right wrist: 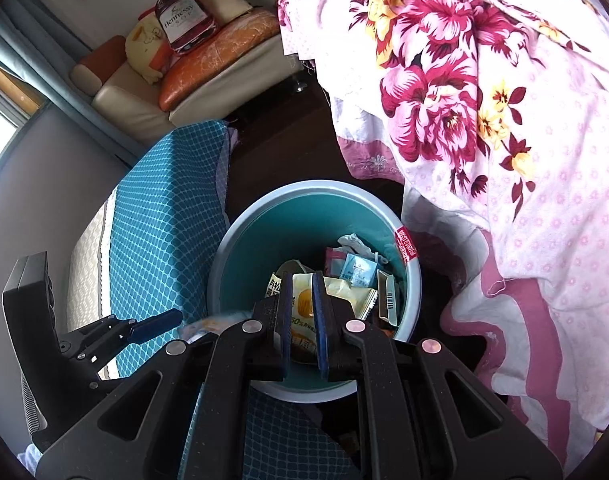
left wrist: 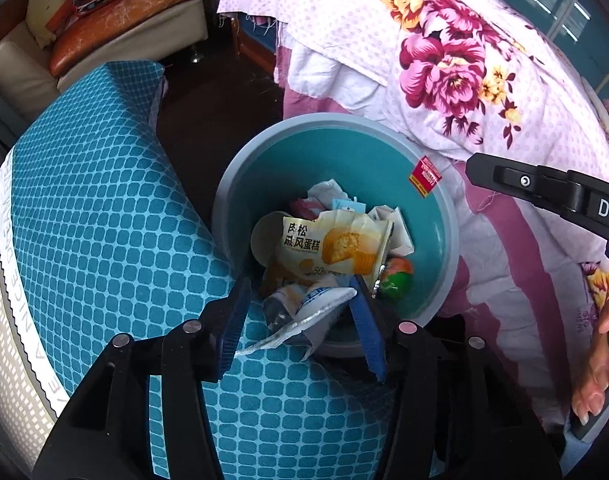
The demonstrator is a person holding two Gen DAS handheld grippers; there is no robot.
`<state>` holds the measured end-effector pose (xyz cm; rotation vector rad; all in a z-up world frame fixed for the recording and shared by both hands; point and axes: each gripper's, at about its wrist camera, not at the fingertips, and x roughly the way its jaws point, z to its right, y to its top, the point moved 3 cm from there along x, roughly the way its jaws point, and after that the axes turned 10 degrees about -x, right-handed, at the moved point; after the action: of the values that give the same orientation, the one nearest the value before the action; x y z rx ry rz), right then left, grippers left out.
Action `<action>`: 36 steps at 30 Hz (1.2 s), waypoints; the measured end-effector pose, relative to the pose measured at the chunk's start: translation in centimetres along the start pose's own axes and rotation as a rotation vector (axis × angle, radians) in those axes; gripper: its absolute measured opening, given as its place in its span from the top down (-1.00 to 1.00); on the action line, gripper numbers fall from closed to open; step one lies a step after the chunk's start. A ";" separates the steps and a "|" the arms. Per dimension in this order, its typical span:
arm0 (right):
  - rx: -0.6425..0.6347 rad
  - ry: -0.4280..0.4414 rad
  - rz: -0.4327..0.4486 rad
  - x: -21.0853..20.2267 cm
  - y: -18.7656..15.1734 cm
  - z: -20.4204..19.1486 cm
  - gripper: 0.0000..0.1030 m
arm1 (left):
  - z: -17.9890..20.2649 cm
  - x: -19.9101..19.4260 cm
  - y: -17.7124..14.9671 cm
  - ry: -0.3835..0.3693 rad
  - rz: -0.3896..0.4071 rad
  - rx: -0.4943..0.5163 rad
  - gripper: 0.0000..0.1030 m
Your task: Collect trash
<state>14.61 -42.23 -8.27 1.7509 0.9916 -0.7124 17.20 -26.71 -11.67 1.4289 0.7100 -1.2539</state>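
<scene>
A round bin with a teal inside (left wrist: 336, 152) (right wrist: 264, 240) stands on the floor, holding several wrappers; a yellow cake wrapper (left wrist: 336, 244) (right wrist: 344, 288) lies on top. My left gripper (left wrist: 300, 284) hangs over the bin's near rim, jaws apart. A crumpled silver and blue wrapper (left wrist: 308, 308) sits between its blue pads, against the right one and clear of the left. My right gripper (right wrist: 302, 280) points down into the bin, its pads nearly together with nothing between them; the cake wrapper shows through the slit. From the left wrist view the right gripper (left wrist: 480, 170) is above the bin's right side.
A floral quilt (left wrist: 444, 72) (right wrist: 484, 100) drapes over the bed right of the bin. A teal chequered cushion (left wrist: 104, 208) (right wrist: 164, 208) presses against the bin's left side. A sofa (right wrist: 192, 80) with pillows stands at the back. A person's hand (left wrist: 596, 364) grips the right gripper's handle.
</scene>
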 end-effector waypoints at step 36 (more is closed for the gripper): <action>0.054 -0.090 0.034 -4.5 0.3 -1.8 -0.82 | -4.4 -4.2 0.5 -0.178 0.056 -0.155 -0.89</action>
<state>12.70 -42.00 -3.85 1.7628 0.8868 -0.7958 17.89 -21.90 -8.03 1.1871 0.6279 -1.2371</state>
